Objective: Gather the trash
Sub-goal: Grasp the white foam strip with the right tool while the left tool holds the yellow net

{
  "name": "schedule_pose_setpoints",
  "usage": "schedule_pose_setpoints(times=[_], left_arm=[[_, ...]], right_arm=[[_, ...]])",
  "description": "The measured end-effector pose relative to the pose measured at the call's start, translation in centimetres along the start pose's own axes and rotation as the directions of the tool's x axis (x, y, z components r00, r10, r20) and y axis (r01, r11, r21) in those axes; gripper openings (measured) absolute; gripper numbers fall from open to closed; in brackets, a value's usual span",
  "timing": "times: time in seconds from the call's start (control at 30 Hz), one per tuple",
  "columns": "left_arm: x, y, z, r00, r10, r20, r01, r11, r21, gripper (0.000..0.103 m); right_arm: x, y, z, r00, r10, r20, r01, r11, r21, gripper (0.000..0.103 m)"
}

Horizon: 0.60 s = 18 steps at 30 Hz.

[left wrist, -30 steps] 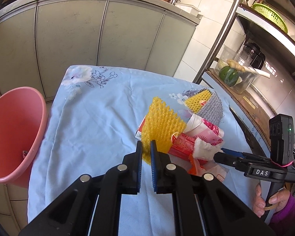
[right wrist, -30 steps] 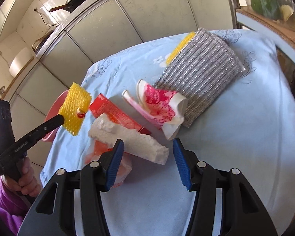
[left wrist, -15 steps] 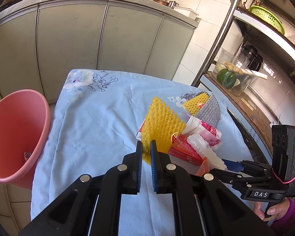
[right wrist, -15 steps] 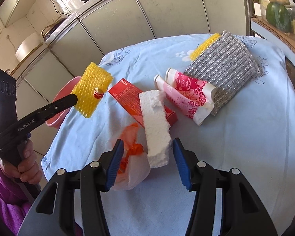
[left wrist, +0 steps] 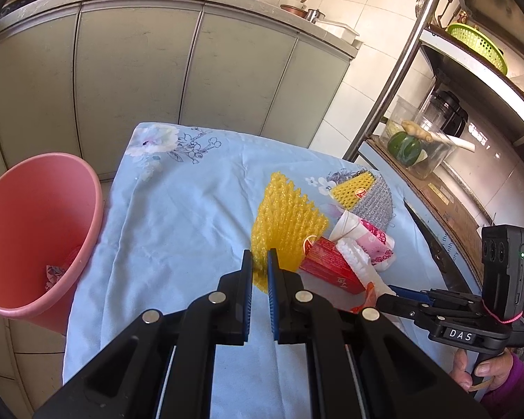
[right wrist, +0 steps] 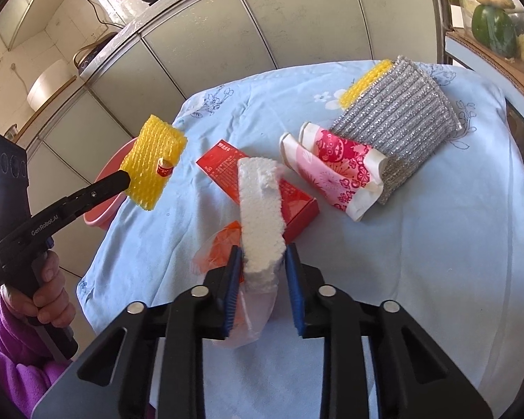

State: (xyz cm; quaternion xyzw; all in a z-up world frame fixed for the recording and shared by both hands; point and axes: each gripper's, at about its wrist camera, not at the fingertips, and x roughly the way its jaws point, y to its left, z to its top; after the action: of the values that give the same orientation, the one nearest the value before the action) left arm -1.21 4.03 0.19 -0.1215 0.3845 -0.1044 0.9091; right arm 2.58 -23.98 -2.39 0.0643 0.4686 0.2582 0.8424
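My left gripper (left wrist: 260, 272) is shut on a yellow foam fruit net (left wrist: 284, 218) and holds it above the blue cloth; it also shows in the right wrist view (right wrist: 153, 166). My right gripper (right wrist: 263, 276) has closed around the near end of a white foam block (right wrist: 260, 206), both pads touching it. The block lies over a red carton (right wrist: 227, 167) and a clear bag with orange inside (right wrist: 220, 248). Pink-and-white paper cups (right wrist: 335, 171) and a silver-and-yellow mesh sleeve (right wrist: 398, 118) lie behind. The pink bin (left wrist: 28, 223) stands left of the table.
The table wears a light blue floral cloth (left wrist: 178, 230). Grey kitchen cabinets (left wrist: 129, 80) stand behind it. A metal shelf rack (left wrist: 447, 160) with a container of vegetables is at the right. The bin holds a small scrap at its bottom.
My right gripper has narrowed from wide open onto the white foam block, which turned end-on toward it. My left gripper has risen a little with the yellow net.
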Motion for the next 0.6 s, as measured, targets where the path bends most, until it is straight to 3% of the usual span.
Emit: schedule_pose_setpoints(times=[0.27, 0.43, 0.6], left_arm=[[-1.1, 0.6, -0.1, 0.999, 0.019, 0.034, -0.019, 1.000, 0.000, 0.008], [-2.2, 0.8, -0.3, 0.997, 0.040, 0.064, -0.041, 0.999, 0.018, 0.008], [-2.6, 1.3, -0.6, 0.997, 0.043, 0.068, -0.044, 0.999, 0.011, 0.008]], right_arm=[[-1.5, 1.2, 0.9, 0.998, -0.033, 0.060, 0.035, 0.999, -0.032, 0.025], [-2.1, 1.8, 1.4, 0.996, -0.008, 0.084, 0.011, 0.999, -0.037, 0.025], [-1.1, 2.4, 1.3, 0.999, -0.015, 0.051, 0.018, 0.998, -0.056, 0.025]])
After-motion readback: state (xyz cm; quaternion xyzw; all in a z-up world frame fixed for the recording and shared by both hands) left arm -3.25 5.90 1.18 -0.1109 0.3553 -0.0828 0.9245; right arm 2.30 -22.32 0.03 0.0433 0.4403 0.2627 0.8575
